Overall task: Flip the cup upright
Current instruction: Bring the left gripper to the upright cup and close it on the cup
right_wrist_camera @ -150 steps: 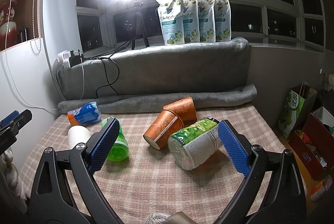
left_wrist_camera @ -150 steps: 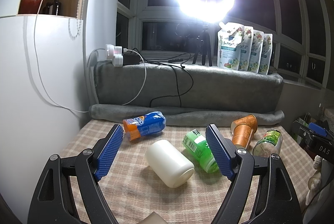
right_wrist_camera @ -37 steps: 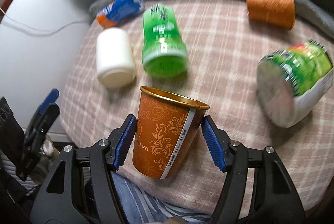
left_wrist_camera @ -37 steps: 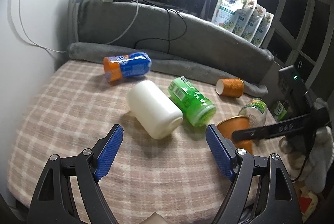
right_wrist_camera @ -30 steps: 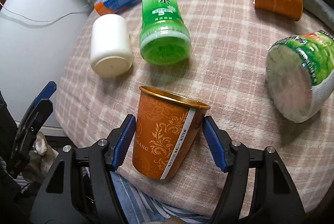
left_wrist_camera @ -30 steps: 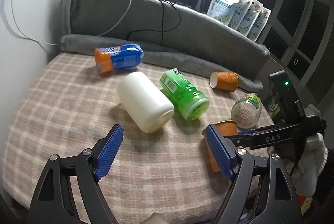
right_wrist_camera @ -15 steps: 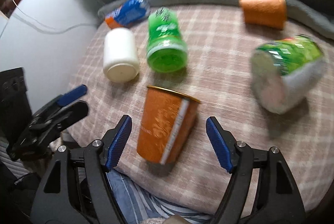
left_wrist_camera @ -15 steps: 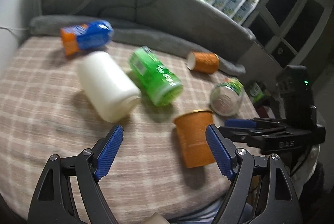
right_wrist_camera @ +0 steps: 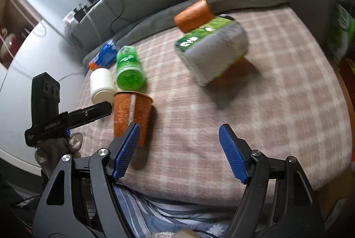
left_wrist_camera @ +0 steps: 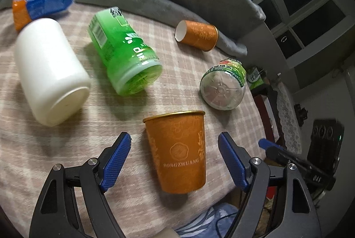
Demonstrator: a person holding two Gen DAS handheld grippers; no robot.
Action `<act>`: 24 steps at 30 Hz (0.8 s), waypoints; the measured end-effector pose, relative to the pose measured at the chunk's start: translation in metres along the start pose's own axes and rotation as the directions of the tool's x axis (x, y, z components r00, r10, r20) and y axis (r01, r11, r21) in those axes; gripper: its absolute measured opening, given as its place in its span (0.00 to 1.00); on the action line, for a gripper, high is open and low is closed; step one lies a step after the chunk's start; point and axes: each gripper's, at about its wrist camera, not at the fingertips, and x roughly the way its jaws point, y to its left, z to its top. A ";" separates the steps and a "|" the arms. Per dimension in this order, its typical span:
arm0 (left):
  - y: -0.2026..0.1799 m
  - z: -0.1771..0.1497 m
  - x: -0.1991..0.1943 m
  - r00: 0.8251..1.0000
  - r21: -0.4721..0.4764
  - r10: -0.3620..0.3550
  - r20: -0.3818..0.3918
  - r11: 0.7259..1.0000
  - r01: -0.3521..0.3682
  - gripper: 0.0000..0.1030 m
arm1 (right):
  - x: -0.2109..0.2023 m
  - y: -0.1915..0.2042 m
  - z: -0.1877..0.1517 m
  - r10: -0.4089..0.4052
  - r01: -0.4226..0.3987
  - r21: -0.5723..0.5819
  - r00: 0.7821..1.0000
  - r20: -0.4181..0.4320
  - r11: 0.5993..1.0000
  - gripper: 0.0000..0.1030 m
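An orange paper cup [left_wrist_camera: 177, 149] stands upright on the checked cloth near the front edge; it also shows in the right wrist view [right_wrist_camera: 131, 116]. My left gripper [left_wrist_camera: 175, 160] is open, its blue pads on either side of the cup without touching it. My right gripper [right_wrist_camera: 179, 149] is open and empty, to the right of the cup. A second orange cup [left_wrist_camera: 197, 35] lies on its side at the back, also seen in the right wrist view [right_wrist_camera: 194, 15].
A white jar [left_wrist_camera: 48, 58], a green bottle [left_wrist_camera: 124, 54], a blue and orange bottle [left_wrist_camera: 42, 3] and a green-labelled clear bottle [left_wrist_camera: 224, 85] lie on their sides on the cloth [left_wrist_camera: 33, 149]. A grey rolled blanket [left_wrist_camera: 155, 3] borders the back.
My right gripper let go of the orange cup, which now stands upright, and pulled back to the right. My left gripper swung in around the cup.
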 end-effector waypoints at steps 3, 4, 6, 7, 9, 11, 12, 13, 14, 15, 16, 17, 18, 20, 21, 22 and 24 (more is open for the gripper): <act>0.005 0.004 0.010 1.000 -0.031 -0.012 -0.027 0.999 0.011 0.78 | -0.004 -0.010 -0.005 -0.009 0.009 0.028 1.000 0.012 1.000 0.74; 0.006 0.005 0.012 0.999 -0.040 -0.018 -0.034 0.999 0.017 0.77 | -0.005 -0.013 -0.006 -0.011 0.011 0.034 1.000 0.015 0.999 0.74; 0.009 0.007 0.018 0.999 -0.051 -0.018 -0.043 0.999 0.015 0.77 | -0.007 -0.016 -0.006 -0.016 0.015 0.042 1.000 0.021 0.999 0.74; 0.009 0.008 0.020 0.999 -0.053 -0.020 -0.047 0.998 0.018 0.77 | -0.007 -0.018 -0.006 -0.018 0.017 0.045 1.000 0.023 0.999 0.74; 0.008 0.008 0.023 0.998 -0.059 -0.024 -0.054 0.998 0.021 0.77 | -0.006 -0.019 -0.005 -0.020 0.019 0.046 1.000 0.024 0.999 0.74; 0.007 0.009 0.025 0.998 -0.057 -0.021 -0.056 0.998 0.018 0.77 | -0.006 -0.020 -0.006 -0.020 0.019 0.046 1.000 0.023 0.999 0.74; 0.007 0.009 0.025 0.998 -0.057 -0.021 -0.058 0.998 0.017 0.76 | -0.006 -0.021 -0.005 -0.019 0.018 0.048 1.000 0.021 0.999 0.74; 0.007 0.010 0.027 0.998 -0.057 -0.019 -0.060 0.998 0.015 0.74 | -0.004 -0.021 -0.004 -0.020 0.019 0.051 1.000 0.019 0.999 0.74; 0.007 0.010 0.028 0.998 -0.058 -0.016 -0.065 0.998 0.013 0.72 | -0.003 -0.022 -0.004 -0.020 0.019 0.054 1.000 0.017 0.998 0.74; 0.009 0.010 0.029 0.998 -0.060 -0.015 -0.068 0.998 0.011 0.71 | -0.002 -0.022 -0.004 -0.021 0.021 0.058 1.000 0.015 0.998 0.74; 0.009 0.010 0.029 0.997 -0.063 -0.014 -0.070 0.998 0.010 0.70 | -0.001 -0.022 -0.004 -0.023 0.022 0.061 1.000 0.013 0.998 0.74; 0.010 0.011 0.030 0.997 -0.066 -0.014 -0.073 0.998 0.010 0.69 | -0.001 -0.023 -0.004 -0.025 0.024 0.064 1.000 0.013 0.998 0.74; 0.011 0.011 0.031 0.997 -0.066 -0.016 -0.073 0.998 0.011 0.66 | -0.001 -0.024 -0.004 -0.027 0.026 0.068 1.000 0.014 0.997 0.74; 0.010 0.011 0.030 0.997 -0.061 -0.014 -0.071 0.998 0.009 0.65 | -0.001 -0.026 -0.003 -0.029 0.027 0.076 0.999 0.016 0.997 0.74; 0.009 0.011 0.030 0.998 -0.057 -0.009 -0.069 0.998 0.005 0.65 | -0.001 -0.026 -0.003 -0.030 0.029 0.080 0.999 0.017 0.996 0.74; 0.008 0.010 0.029 0.998 -0.051 -0.003 -0.066 0.999 0.000 0.65 | -0.002 -0.027 -0.002 -0.033 0.031 0.083 0.999 0.018 0.996 0.74; 0.005 0.010 0.027 0.999 -0.032 0.008 -0.053 0.999 -0.010 0.65 | -0.003 -0.027 -0.002 -0.035 0.034 0.087 0.999 0.020 0.996 0.74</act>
